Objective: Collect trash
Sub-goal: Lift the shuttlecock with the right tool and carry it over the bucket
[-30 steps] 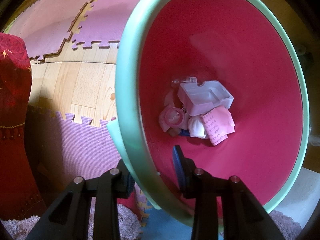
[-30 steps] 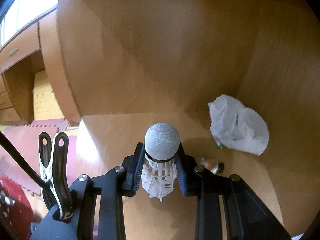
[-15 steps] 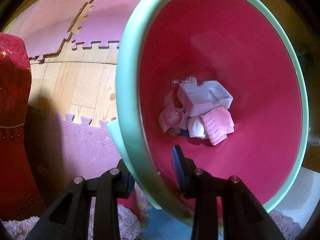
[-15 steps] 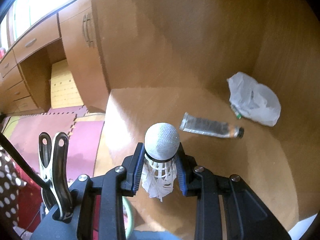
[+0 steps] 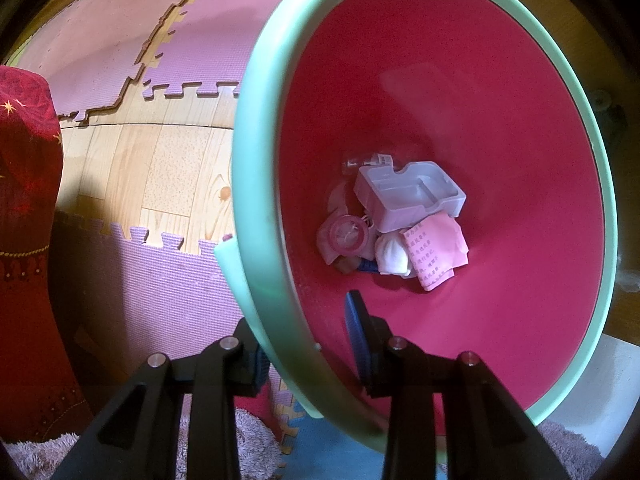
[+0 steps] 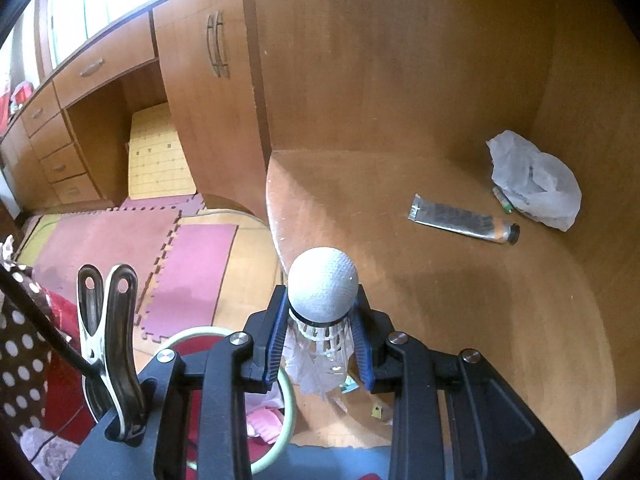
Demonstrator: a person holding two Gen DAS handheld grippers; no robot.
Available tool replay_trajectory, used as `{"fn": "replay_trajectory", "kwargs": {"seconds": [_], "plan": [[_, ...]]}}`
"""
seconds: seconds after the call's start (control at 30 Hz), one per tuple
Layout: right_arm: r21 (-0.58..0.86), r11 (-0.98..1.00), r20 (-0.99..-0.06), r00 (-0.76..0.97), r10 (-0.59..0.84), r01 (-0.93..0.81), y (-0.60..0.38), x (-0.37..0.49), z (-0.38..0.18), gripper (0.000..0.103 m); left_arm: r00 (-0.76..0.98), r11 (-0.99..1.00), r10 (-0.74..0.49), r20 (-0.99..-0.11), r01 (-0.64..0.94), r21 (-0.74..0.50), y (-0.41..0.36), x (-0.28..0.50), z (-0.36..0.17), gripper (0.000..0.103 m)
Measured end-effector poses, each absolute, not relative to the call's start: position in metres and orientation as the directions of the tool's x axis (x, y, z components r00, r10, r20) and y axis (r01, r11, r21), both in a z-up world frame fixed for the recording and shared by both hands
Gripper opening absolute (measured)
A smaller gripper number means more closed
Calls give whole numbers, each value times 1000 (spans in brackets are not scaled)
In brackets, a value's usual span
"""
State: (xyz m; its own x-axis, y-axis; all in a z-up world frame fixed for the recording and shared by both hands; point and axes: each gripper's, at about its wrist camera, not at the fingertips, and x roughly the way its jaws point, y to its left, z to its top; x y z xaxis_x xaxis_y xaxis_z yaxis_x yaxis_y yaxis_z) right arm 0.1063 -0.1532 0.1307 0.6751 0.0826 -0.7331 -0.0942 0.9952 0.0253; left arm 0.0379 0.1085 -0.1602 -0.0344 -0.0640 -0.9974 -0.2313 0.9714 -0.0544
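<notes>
My left hand-held gripper (image 5: 304,344) clamps the bin (image 5: 256,208) by its green rim; my right hand-held gripper (image 6: 322,344) holds a shuttlecock (image 6: 322,292), with the bin below-left of it; next I judge: carry over the mouth, then release.

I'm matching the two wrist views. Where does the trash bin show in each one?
Left wrist: the bin fills the centre and right, seen from above, with the left gripper clamped on its green rim.
Right wrist: only an arc of the rim shows at bottom centre-left, behind the right gripper, which holds the shuttlecock.
Shared landmark: the purple foam mat.
</notes>
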Motion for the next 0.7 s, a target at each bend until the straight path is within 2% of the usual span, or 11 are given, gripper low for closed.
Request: {"fn": "replay_trajectory", "kwargs": {"seconds": [0.7], "plan": [[72,980,-775,609,171,-183,-121,75,104,31,-34,971,-64,-997,-231,-55,109,38,-160,35]]}}
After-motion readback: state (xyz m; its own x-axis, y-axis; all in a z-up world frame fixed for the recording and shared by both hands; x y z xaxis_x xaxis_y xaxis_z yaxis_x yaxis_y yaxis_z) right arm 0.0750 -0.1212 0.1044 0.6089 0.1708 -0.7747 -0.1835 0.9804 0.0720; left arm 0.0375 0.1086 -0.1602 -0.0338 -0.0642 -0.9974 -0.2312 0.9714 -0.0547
